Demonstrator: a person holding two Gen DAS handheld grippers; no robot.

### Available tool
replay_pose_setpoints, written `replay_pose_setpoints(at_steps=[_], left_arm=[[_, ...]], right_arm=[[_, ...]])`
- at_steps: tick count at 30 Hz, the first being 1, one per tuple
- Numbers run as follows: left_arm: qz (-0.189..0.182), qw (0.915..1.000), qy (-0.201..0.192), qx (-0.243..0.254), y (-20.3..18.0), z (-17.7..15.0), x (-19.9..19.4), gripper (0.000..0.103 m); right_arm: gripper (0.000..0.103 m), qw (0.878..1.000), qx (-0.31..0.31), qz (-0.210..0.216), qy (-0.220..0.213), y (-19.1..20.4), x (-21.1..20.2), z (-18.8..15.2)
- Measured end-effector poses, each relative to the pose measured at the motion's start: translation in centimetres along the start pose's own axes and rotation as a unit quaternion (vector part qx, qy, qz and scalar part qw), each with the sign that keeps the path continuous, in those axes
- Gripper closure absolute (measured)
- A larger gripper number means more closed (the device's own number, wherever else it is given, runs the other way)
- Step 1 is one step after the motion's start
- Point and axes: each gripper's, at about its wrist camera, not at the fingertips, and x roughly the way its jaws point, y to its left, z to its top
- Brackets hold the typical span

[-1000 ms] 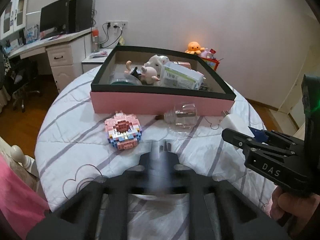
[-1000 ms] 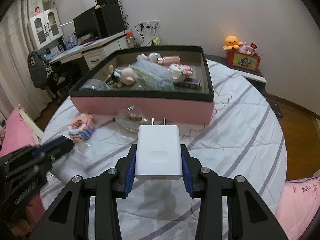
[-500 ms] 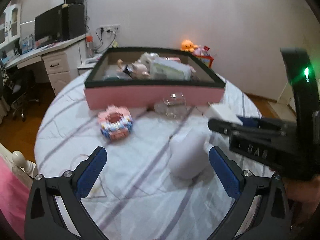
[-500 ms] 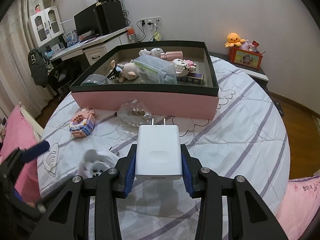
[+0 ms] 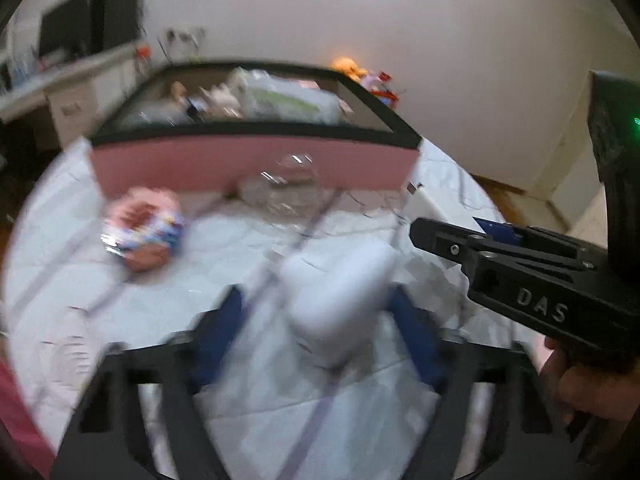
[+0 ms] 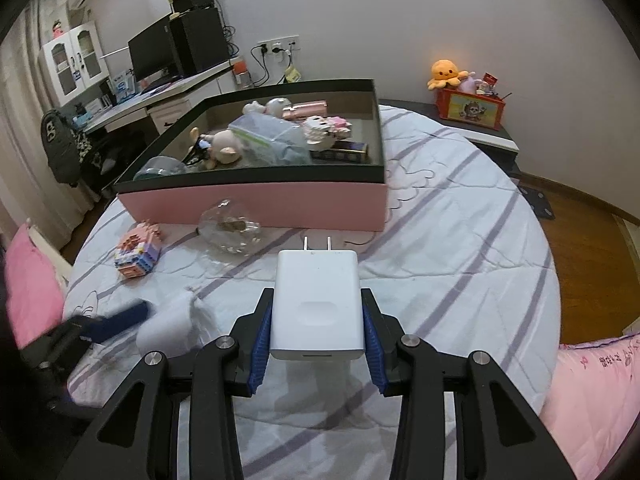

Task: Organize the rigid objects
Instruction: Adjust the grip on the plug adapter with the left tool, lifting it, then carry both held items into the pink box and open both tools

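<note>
My right gripper [image 6: 316,344] is shut on a white charger plug [image 6: 318,304], prongs pointing forward, held above the bed. My left gripper [image 5: 320,320] is open, its blue pads on either side of a white cup-like object [image 5: 340,296] lying on the bedspread; the view is blurred. That object shows in the right wrist view [image 6: 168,326] too. A pink box [image 6: 256,200] with a black rim holds several toys. A pink block toy [image 6: 138,250] and a clear glass ornament [image 6: 230,228] lie in front of the box.
The round bed [image 6: 460,240] has a white striped cover. A desk with a monitor [image 6: 156,52] stands at the back left. A red toy box with an orange octopus plush [image 6: 470,100] is at the back right. A pink pillow [image 6: 596,392] lies at the right.
The left gripper let go of the white object, opened wide, then moved forward so its pads flank it. The right gripper kept hold of the charger and rose slightly.
</note>
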Motion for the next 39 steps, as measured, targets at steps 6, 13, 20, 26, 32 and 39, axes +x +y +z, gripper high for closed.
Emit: replay_pose_setpoints(at_steps=[6,13,20,26,32,39], left_arm=[[0.005,0.9999,-0.007,-0.011,-0.1,0.0,0.0,0.047],[0.03,0.9992,-0.021,-0.013,1.2,0.7,-1.8,0.047],[0.054,0.9968,-0.059,-0.001,2.9,4.3,-4.8,0.047],[0.077,0.9925,-0.094,0.01,4.8,10.0,-5.6,0.047],[0.092,0.991,-0.098,0.009,6.5,15.4,-2.8,0.047],[0.106,0.9917,-0.071,0.011,7.7,18.6,2.2,0.047]], right_arm=[[0.062,1.0,0.004,-0.001,0.0,-0.7,-0.1,-0.1],[0.062,1.0,-0.003,0.011,-0.007,0.0,-0.3,0.5],[0.062,0.998,-0.022,0.036,-0.039,1.4,-1.6,4.1],[0.062,0.996,-0.034,0.046,-0.07,1.9,-1.3,9.6],[0.062,0.996,-0.03,0.052,-0.06,1.7,2.3,14.2],[0.062,0.998,-0.023,0.046,-0.028,1.1,7.6,16.4]])
